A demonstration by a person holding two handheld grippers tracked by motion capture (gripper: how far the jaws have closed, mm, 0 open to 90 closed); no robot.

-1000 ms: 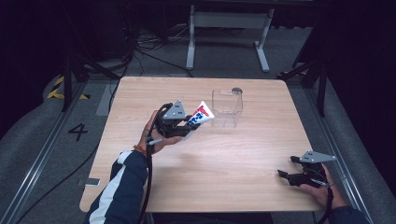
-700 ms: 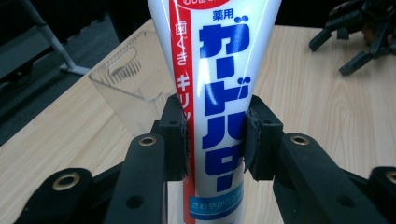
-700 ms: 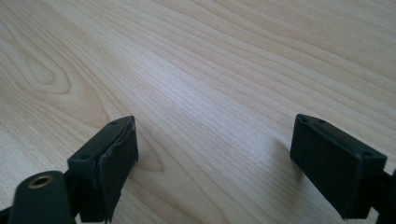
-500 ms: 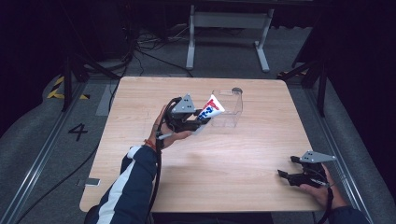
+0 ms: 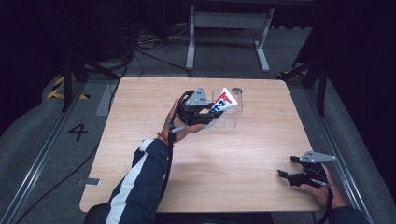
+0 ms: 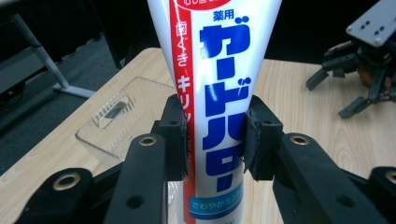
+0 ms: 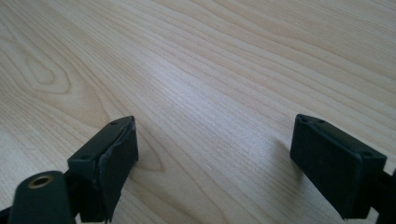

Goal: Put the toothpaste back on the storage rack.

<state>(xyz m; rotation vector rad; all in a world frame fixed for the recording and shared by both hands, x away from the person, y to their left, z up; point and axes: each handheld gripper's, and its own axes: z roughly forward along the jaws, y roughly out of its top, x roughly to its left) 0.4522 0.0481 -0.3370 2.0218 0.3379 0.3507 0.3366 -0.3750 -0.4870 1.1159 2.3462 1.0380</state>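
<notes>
While our left gripper (image 5: pixel 211 112) squeezes the toothpaste tube (image 5: pixel 222 101) above the clear box (image 5: pixel 232 116), our right gripper (image 5: pixel 286 173) rests wide open on the table (image 5: pixel 243 154).

In the left gripper view the toothpaste tube (image 6: pixel 212 93) runs off the frame at 12 and 6 o'clock, so neither end shows, and it hides much of the clear container (image 6: pixel 116 119) behind it. In the high view the tube's print is too small to read.
</notes>
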